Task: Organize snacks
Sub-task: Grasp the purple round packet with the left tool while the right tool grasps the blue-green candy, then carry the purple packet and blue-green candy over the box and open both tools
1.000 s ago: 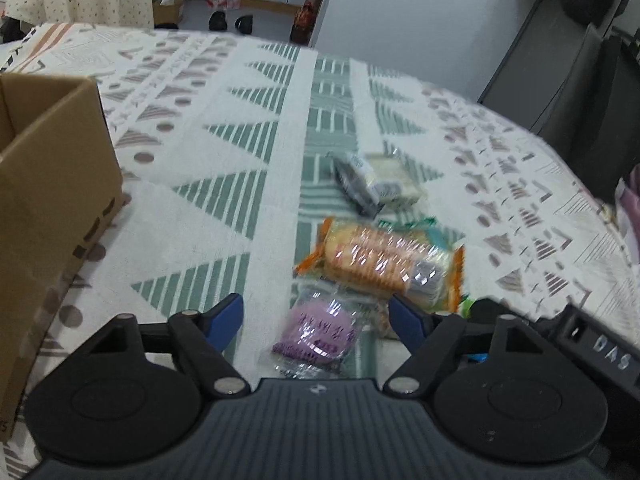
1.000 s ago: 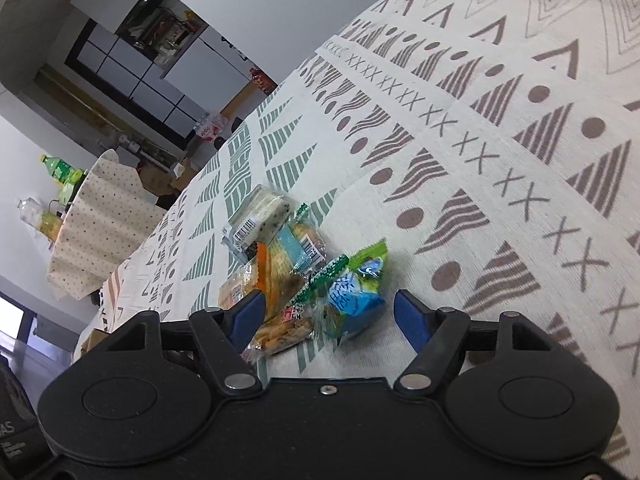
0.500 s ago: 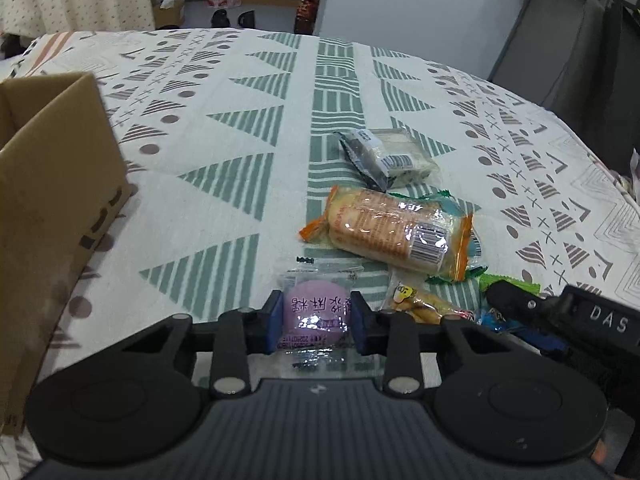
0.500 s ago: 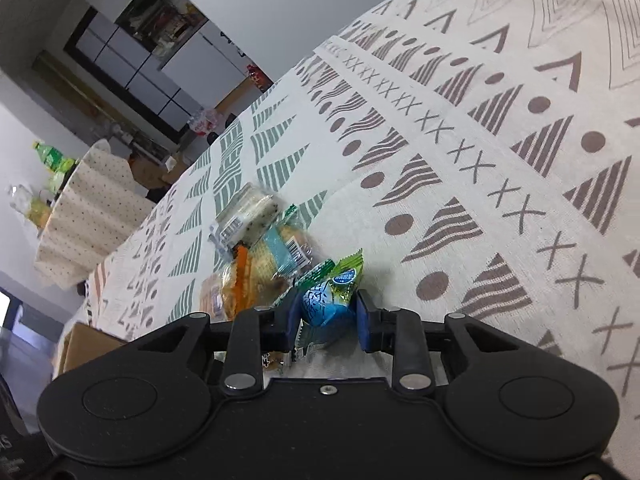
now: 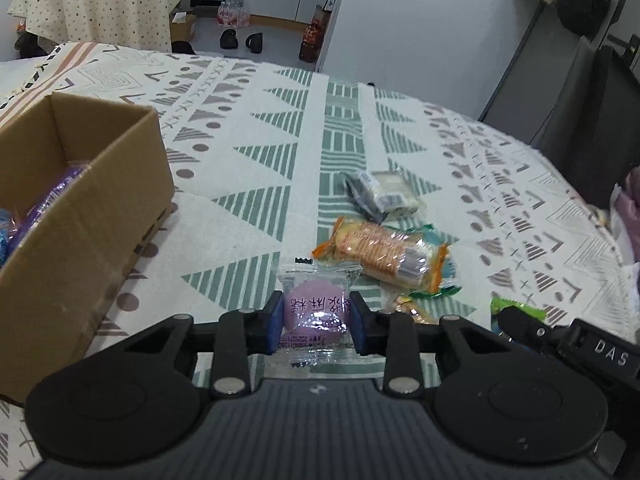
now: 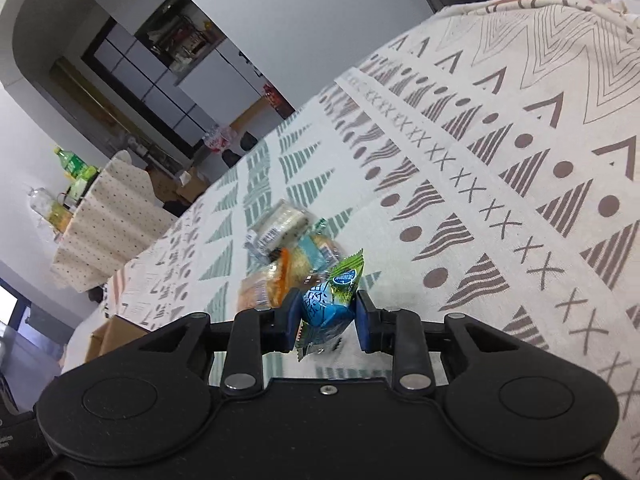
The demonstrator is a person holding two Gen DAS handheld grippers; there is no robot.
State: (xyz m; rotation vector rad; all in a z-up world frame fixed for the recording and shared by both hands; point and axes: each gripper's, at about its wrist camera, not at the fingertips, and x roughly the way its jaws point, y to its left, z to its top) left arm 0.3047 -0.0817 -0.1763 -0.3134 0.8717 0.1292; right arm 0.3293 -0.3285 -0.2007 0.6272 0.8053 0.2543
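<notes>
patterned tablecloth (image 5: 256, 184), left gripper (image 5: 316, 322) clamping purple snack (image 5: 316, 312), cardboard box (image 5: 88, 216)

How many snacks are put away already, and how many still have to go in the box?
Some purple and blue packets already lie in the cardboard box. The left gripper is shut on a purple snack; the right gripper is shut on a blue candy. A cracker pack, a grey-white packet and a few small packets wait on the tablecloth.

Purple snack (image 5: 316, 312), blue-green snack (image 6: 328, 304), brown box (image 5: 80, 216)
</notes>
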